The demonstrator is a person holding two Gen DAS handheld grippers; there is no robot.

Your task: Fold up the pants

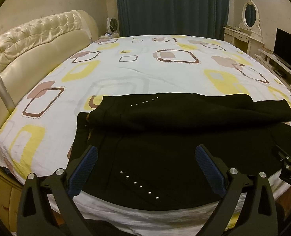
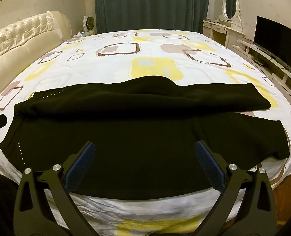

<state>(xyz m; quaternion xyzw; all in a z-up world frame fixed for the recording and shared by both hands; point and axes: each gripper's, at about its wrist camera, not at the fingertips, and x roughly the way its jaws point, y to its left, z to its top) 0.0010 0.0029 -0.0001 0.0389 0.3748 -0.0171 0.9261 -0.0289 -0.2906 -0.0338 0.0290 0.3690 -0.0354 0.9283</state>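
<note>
Left wrist view looks across a bed covered by a white sheet printed with yellow, brown and grey rounded squares (image 1: 145,66), on which a pair of black fabric pants with rows of small silver studs (image 1: 165,137) lies spread along the near edge, one leg lying beyond the other and slightly overlapping it. The left gripper (image 1: 144,169), black with blue ribbed pads, hovers over the near leg with its fingers spread wide and nothing between them. At the right edge of this view a part of the right gripper shows as a black bracket. In the right wrist view the same pants (image 2: 135,137) stretch from the studded waist end on the left to the leg ends on the right, and the right gripper (image 2: 144,167) hangs over the middle of the near leg, its fingers likewise spread apart and empty. Around the bed stand a cream tufted leather headboard (image 1: 37,35) on the left, a dark teal curtain (image 1: 173,5) at the far side, a small white fan (image 1: 113,25) beside the curtain, a white dressing table with an oval mirror (image 2: 229,13) and a black flat television on a low white stand (image 2: 275,41) to the right. Nothing lies on the pants or between them and either gripper.
</note>
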